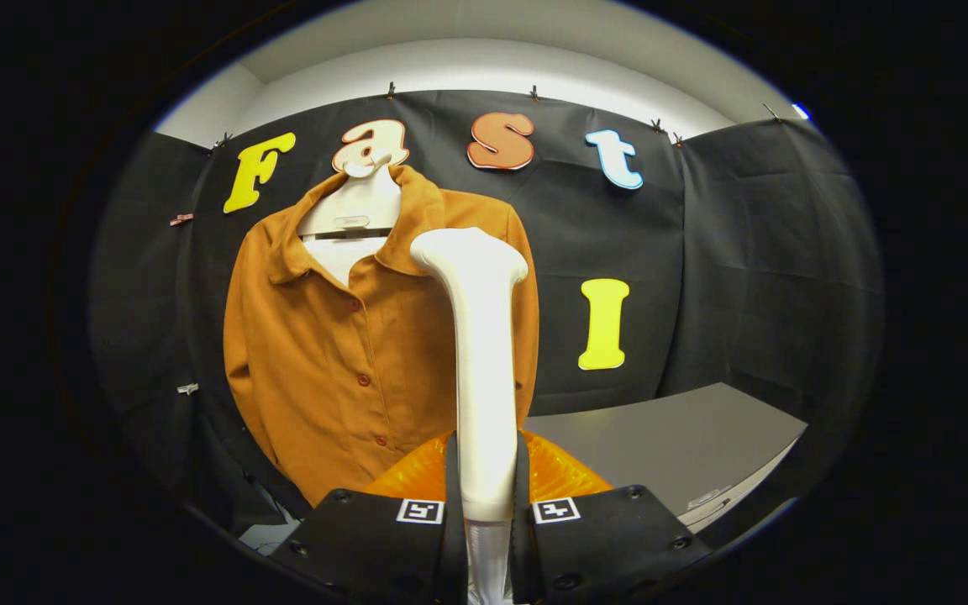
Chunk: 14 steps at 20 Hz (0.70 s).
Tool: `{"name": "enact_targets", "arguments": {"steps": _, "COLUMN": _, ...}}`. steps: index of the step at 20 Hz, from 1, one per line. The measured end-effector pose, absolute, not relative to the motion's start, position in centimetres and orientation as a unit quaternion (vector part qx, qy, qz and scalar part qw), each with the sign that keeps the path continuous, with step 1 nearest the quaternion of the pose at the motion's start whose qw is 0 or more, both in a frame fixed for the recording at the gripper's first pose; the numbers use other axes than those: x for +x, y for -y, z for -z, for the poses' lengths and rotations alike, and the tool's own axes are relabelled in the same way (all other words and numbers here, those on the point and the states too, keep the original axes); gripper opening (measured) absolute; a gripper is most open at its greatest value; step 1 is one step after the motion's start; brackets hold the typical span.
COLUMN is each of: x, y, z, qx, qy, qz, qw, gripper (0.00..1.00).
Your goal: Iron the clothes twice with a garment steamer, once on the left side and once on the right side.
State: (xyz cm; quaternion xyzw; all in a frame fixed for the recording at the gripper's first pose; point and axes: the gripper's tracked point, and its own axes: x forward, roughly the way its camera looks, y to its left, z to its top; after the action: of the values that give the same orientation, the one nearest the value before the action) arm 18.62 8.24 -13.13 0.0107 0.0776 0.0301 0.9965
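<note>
A rust-orange button-up shirt hangs on a white hanger against the booth's black wall, ahead and to the left of my fingers. My gripper is shut on the white garment steamer, both fingers pressing its handle. The steamer stands upright between the fingers, its head raised in front of the shirt's right shoulder, by the collar. Whether the head touches the fabric I cannot tell. The steamer hides part of the shirt's right side.
A grey table top lies low to the right of the shirt. Just ahead of the fingers, behind the steamer's handle, sits an orange ribbed thing. Black cloth walls close the booth behind and on both sides.
</note>
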Motion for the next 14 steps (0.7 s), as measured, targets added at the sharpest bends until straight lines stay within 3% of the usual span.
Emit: {"name": "enact_targets", "arguments": {"steps": 14, "x": 21.2, "y": -10.0, "z": 19.7, "qx": -0.023, "qy": -0.126, "qz": -0.028, "qw": 0.991, "gripper": 0.24}}
